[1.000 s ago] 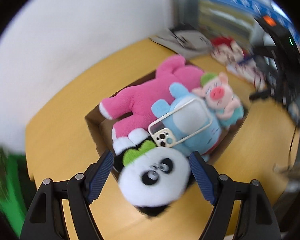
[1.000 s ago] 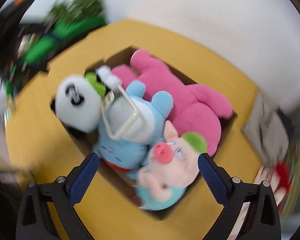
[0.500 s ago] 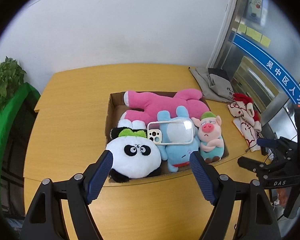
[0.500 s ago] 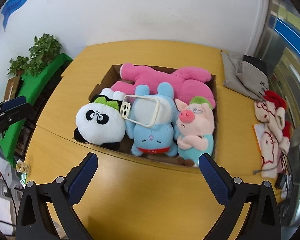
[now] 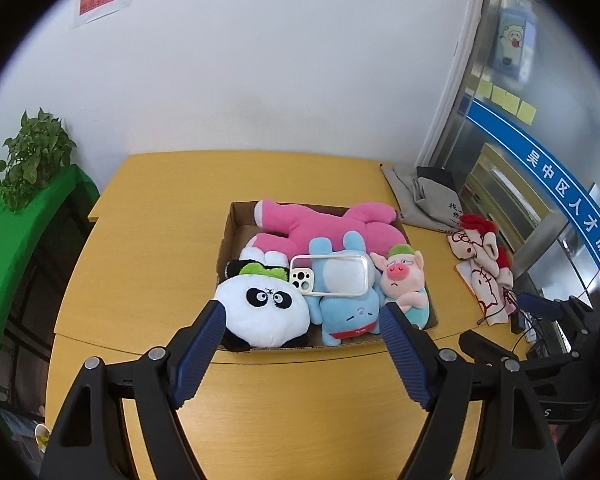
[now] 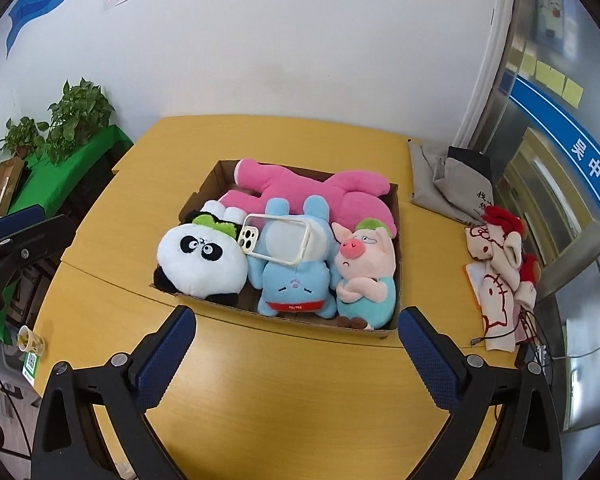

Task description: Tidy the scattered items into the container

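We hold both the left gripper (image 5: 302, 316) and the right gripper (image 6: 296, 322) with jaws wide and empty above the table (image 6: 284, 392). Beyond them, the cardboard box (image 6: 394, 216) holds 4 soft toys, a phone case (image 6: 276, 242) lying on top.

The yellow wooden surface (image 6: 260, 380) is carrying an open cardboard box (image 6: 394, 216) near its middle, while grey folded cloth bags (image 6: 444, 180) and a cream fabric doll with red hair (image 6: 496, 256) are lying toward its right edge.
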`<act>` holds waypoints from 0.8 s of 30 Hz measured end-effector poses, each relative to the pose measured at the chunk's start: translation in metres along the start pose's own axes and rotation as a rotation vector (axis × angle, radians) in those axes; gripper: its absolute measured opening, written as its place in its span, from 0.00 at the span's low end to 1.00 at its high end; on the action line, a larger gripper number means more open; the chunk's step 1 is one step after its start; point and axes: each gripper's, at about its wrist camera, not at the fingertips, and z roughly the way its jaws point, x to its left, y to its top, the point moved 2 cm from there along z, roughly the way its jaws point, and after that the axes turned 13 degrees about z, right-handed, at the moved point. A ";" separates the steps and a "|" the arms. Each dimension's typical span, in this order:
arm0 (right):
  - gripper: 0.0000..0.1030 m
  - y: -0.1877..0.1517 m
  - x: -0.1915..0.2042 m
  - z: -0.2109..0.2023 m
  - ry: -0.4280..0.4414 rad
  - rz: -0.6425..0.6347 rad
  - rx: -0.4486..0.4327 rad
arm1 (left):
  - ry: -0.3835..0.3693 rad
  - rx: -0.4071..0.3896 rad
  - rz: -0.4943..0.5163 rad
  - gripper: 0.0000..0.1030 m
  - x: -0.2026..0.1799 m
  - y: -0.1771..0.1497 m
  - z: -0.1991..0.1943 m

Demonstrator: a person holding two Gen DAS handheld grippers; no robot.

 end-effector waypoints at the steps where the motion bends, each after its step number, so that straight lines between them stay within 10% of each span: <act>1: 0.99 -0.001 0.000 -0.001 -0.002 0.005 0.001 | 0.008 0.001 -0.001 0.77 0.001 -0.001 -0.001; 24: 0.99 -0.003 0.008 -0.015 -0.046 0.032 -0.022 | -0.046 0.032 0.058 0.77 -0.010 -0.002 0.005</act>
